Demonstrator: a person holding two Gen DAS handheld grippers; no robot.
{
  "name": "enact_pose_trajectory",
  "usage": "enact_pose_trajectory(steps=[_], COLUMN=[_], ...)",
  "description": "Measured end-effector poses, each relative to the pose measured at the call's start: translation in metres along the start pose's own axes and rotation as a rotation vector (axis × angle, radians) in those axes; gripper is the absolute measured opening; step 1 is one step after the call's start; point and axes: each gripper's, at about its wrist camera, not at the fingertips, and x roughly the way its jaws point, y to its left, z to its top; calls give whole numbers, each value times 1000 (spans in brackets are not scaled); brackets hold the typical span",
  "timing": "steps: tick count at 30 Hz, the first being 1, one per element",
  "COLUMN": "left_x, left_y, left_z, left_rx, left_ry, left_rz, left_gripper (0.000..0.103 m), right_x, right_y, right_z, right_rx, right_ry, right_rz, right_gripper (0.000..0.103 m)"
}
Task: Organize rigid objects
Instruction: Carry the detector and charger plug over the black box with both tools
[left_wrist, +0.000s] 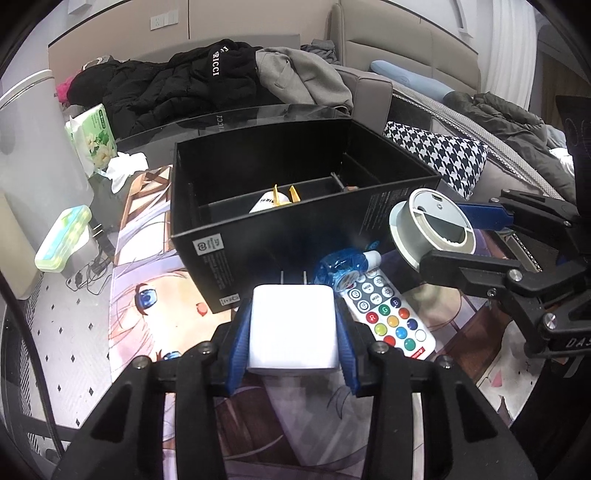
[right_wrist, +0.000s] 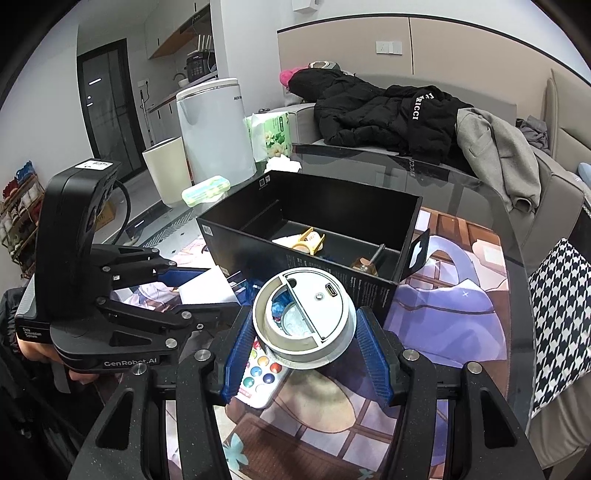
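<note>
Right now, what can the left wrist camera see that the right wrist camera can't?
Only the left wrist view shows the left claw pinching the white charger with its prongs forward, and the blue plastic bottle in full. Only the right wrist view shows the white bin, the dark door and the shoe rack. Both show the black box, the colourful remote, the tissue pack, and the right claw gripping the round grey device.
</note>
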Motion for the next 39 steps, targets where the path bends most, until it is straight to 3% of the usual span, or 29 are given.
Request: enact_pose_trajectory(steps=[19,39], left_x=[-37,-45], left_y=[-3,16], left_z=[17,49], left_rx=[10,-60], left_ry=[-118,-203], left_rz=[-56,-29], left_gripper=[40,40], right_x=[-23,-11], right_y=[-10,-24], right_z=[16,41], right_rx=[25,66], right_ry=[-125,-135], right_rz=[-3,-23], right_gripper=[56,56])
